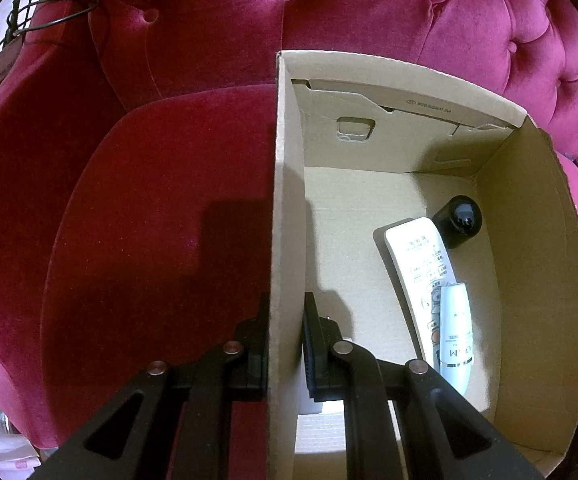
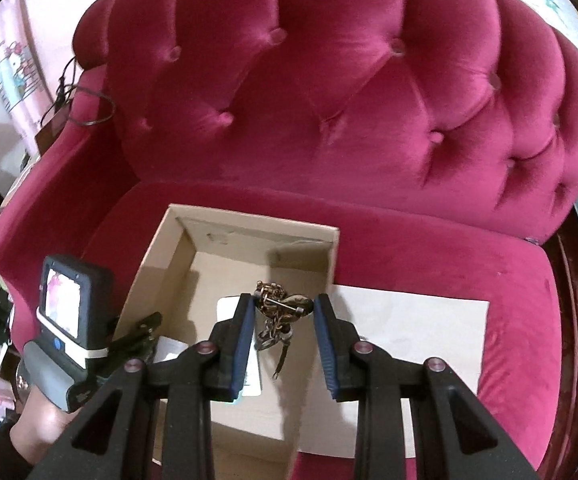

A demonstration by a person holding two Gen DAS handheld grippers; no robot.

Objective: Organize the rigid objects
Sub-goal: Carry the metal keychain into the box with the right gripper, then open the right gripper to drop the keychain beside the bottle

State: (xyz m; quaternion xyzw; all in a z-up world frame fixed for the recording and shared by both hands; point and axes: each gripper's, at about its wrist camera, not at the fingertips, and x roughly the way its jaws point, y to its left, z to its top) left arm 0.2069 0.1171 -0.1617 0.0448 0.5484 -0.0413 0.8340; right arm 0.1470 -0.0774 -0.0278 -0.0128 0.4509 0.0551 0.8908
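Note:
An open cardboard box [image 1: 285, 200] stands on a red velvet sofa seat. Inside lie a white remote [image 1: 419, 256], a black cylinder [image 1: 459, 220] and a white tube [image 1: 455, 332]. My left gripper [image 1: 287, 308] is shut on the box's left wall, one finger outside and one inside. In the right wrist view my right gripper [image 2: 283, 300] hangs over the box [image 2: 177, 220], shut on a brass-coloured metal keychain [image 2: 273, 316] whose chain dangles below the pads. The left gripper's body [image 2: 65, 320] with its lit screen shows at the box's left side.
The tufted sofa back [image 2: 349, 100] rises right behind the box. A flat cardboard sheet [image 2: 409, 320] lies on the seat to the box's right. A black cable [image 1: 49, 8] hangs over the left armrest. A hand [image 2: 45, 424] shows at the lower left.

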